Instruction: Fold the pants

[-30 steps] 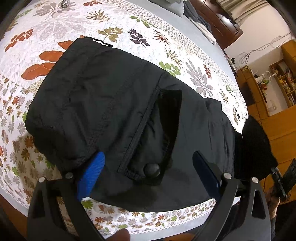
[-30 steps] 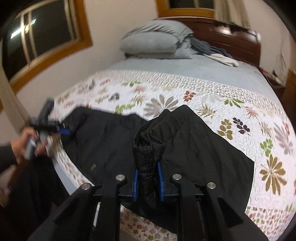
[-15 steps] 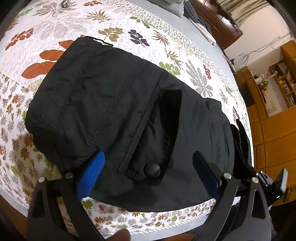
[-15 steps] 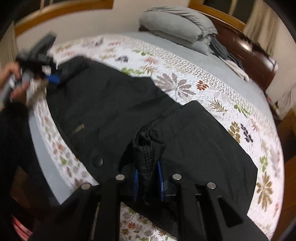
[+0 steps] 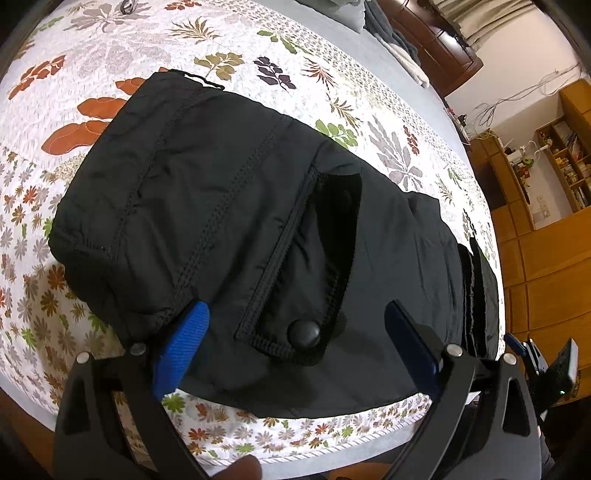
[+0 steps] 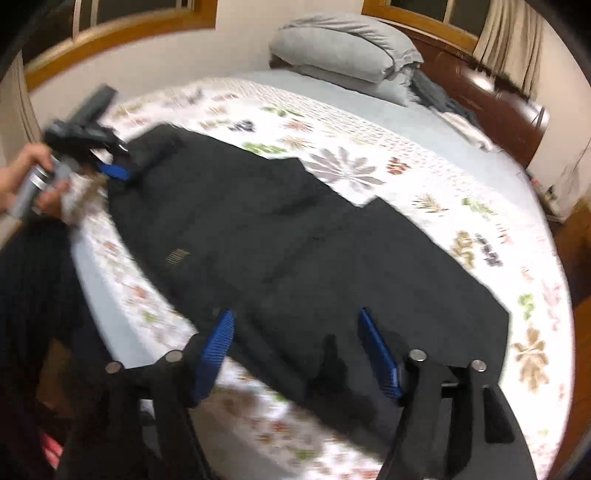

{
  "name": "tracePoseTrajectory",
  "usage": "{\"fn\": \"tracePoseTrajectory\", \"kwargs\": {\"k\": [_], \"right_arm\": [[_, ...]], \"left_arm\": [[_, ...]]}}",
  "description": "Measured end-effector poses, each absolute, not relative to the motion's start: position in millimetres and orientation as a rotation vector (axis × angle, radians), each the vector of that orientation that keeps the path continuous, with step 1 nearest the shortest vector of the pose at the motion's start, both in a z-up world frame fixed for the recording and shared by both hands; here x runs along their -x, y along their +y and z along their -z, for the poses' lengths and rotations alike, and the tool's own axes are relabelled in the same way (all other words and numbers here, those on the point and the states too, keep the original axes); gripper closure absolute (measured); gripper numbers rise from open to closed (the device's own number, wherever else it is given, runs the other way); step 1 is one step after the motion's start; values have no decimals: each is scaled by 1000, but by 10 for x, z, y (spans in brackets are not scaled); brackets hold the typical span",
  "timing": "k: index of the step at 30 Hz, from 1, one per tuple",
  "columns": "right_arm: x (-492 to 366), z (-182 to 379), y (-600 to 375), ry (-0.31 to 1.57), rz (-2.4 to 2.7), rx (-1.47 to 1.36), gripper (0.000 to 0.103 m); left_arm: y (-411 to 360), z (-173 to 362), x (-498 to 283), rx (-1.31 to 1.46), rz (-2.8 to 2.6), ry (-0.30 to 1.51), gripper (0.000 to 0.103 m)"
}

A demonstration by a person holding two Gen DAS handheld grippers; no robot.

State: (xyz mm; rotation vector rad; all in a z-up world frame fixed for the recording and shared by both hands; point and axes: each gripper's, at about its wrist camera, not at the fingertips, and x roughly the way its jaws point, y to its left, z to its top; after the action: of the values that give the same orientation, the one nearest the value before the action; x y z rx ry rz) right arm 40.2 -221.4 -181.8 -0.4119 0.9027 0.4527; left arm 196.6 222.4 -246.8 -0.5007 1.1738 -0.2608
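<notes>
Lying flat on the bedspread [image 6: 369,122], black pants [image 6: 295,243], both hand-held grippers spread.

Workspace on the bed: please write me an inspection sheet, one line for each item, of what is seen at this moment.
Surface: bed with white floral quilted cover; grey sheet beyond it.
Job's things: black padded pants lie spread flat across the cover; pocket flap with round black snap button faces up.
Clutter: folded grey bedding and loose clothes near the dark wooden headboard.
Grippers: left claw open over the pants' pocket end; right claw open, holding nothing, over the other end.
Cables: wires on the wall by the wooden shelves.
Surroundings: wood-framed windows, beige curtain.
</notes>
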Motion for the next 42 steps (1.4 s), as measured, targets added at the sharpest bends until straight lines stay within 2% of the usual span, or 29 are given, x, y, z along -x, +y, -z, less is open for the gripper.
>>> {"fn": "tracePoseTrajectory", "kwargs": {"k": [1,7,10,16,25,27,28,32,35,39,41,42], "right_arm": [[-431,1845,-2194,913,-467,409,50],[-343,2027,-1891,903,-495,575,50],[-335,2045,-1880,917,-505,554,63],[-359,1824,-2031,896,-555,419,58],[-425,2057,-1882,910,-506,577,57],[-455,2117,-1893,934,-487,583,70],[-476,2113,-1919,941,-477,558,82],[-416,2055,-1907,929,-492,546,94],[-320,1992,-1851,906,-525,552,95],[-385,2195,-1854,950,-525,570,95],[-382,2217,-1830,961,-543,571,85],[-367,2187,-1829,956,-543,563,84]], "left_arm": [[2222,2470,-1958,501,262,1172,7],[2248,2472,-1944,512,280,1170,7],[2251,2474,-1932,511,284,1169,7],[2258,2467,-1918,510,287,1171,7],[2237,2476,-1940,501,283,1177,7],[2233,2479,-1944,500,284,1177,7],[2229,2479,-1945,500,283,1177,7],[2213,2481,-1943,496,283,1175,6],[2207,2485,-1945,496,282,1174,6],[2177,2496,-1953,485,281,1175,5],[2174,2494,-1958,484,280,1177,5],[2175,2494,-1957,485,281,1177,5]]}}
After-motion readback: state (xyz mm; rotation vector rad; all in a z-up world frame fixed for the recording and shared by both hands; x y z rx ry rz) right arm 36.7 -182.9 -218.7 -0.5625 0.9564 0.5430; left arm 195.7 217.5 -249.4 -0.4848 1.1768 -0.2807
